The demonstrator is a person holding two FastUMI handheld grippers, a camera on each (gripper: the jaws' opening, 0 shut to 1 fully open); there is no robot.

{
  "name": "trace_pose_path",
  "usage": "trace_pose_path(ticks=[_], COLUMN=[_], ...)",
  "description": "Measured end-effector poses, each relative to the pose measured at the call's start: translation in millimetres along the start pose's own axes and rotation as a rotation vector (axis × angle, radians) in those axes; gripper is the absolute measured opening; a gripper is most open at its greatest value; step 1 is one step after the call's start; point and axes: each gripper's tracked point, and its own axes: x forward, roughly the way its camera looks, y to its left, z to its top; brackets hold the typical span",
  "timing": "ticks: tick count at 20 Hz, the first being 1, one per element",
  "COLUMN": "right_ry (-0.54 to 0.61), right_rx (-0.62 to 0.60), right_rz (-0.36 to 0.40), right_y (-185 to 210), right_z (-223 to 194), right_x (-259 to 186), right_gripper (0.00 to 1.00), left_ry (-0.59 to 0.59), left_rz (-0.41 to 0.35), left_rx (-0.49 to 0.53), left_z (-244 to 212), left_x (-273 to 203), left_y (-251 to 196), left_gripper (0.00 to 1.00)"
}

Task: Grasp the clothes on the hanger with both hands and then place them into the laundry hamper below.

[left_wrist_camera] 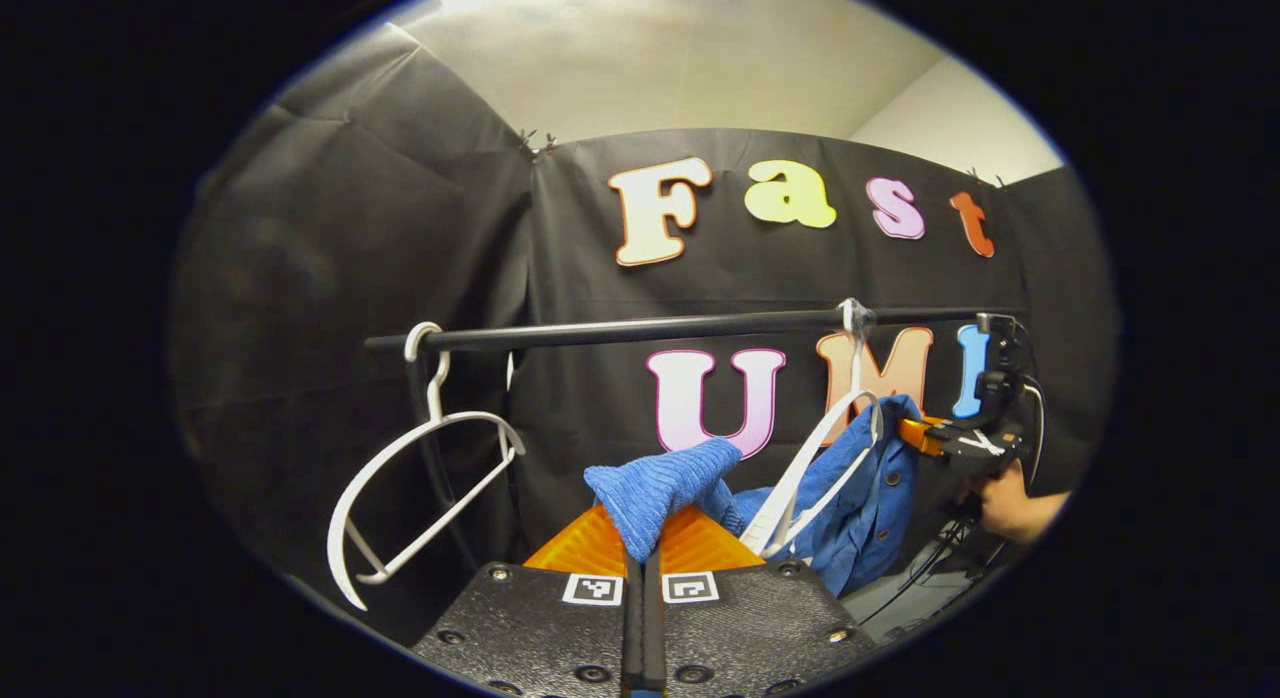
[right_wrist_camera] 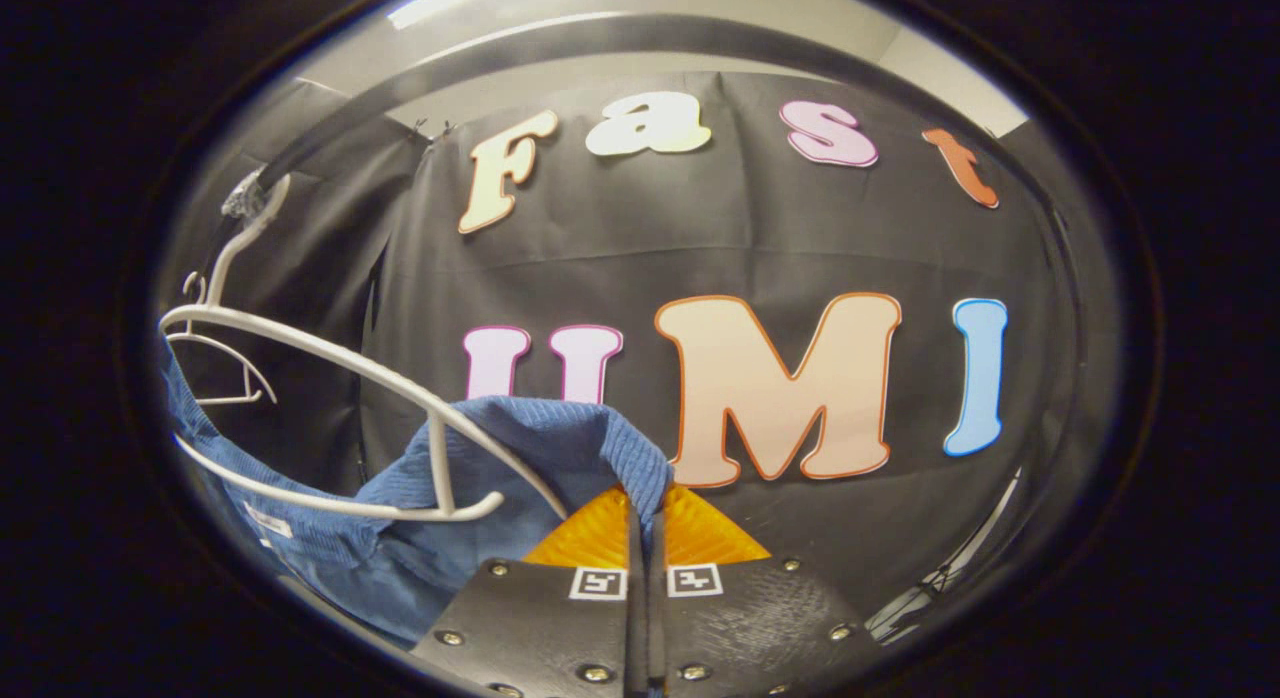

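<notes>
Clothes (left_wrist_camera: 660,483) pinched in left tool (left_wrist_camera: 642,548) and right tool (right_wrist_camera: 645,538), both closed on blue fabric; partly on hanger (left_wrist_camera: 810,468) under rail (left_wrist_camera: 650,330). Grasp done; pulling free and dropping into hamper left.

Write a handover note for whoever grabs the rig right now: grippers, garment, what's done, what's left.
Left gripper: shut on a fold of the blue corduroy garment.
Right gripper: shut on another part of the same garment, near the white plastic hanger it was on.
Garment: stretched between both grippers, mostly slid off that hanger, which hangs on the black rail. An empty white hanger hangs at the rail's left end.
Done: both grasps.
Left: pull the garment clear, lower it into the hamper, release.
</notes>
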Motion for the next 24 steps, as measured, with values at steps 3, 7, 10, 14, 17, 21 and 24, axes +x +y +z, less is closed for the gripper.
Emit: trace_pose_path(ticks=[3, 7, 10, 14, 17, 21, 24], right_ry=[0.061, 0.111, 0.158, 0.212, 0.281, 0.352, 0.357], right_rx=[-0.007, -0.039, -0.054, -0.052, -0.048, -0.002, -0.029], right_rz=[-0.003, 0.014, 0.034, 0.072, 0.133, 0.161, 0.214], right_y=[1.3, 9.3, 14.8, 21.7, 31.1, 29.8, 30.0], right_z=[-25.6, -54.9, -77.1, -104.7, -130.3, -154.7, -158.9], right_x=[9.7, 15.4, 10.1, -6.8, -30.0, -70.2, -101.6], right_gripper=[0.0, 0.0, 0.0, 0.01, 0.01, 0.01, 0.0], left_ry=[0.052, 0.134, 0.187, 0.237, 0.25, 0.266, 0.276], left_rz=[0.004, 0.031, 0.026, 0.058, 0.049, 0.036, 0.038], left_rx=[0.001, -0.035, -0.084, -0.114, -0.112, -0.092, -0.098], left_z=[-24.6, -66.9, -94.1, -126.6, -140.9, -152.5, -156.9], left_x=[16.5, 25.5, 28.7, 19.3, 9.3, -7.6, -23.8], left_y=[7.5, 17.7, 18.1, 24.3, 13.1, -4.6, -17.1], left_gripper=[0.0, 0.0, 0.0, 0.01, 0.0, 0.01, 0.0])
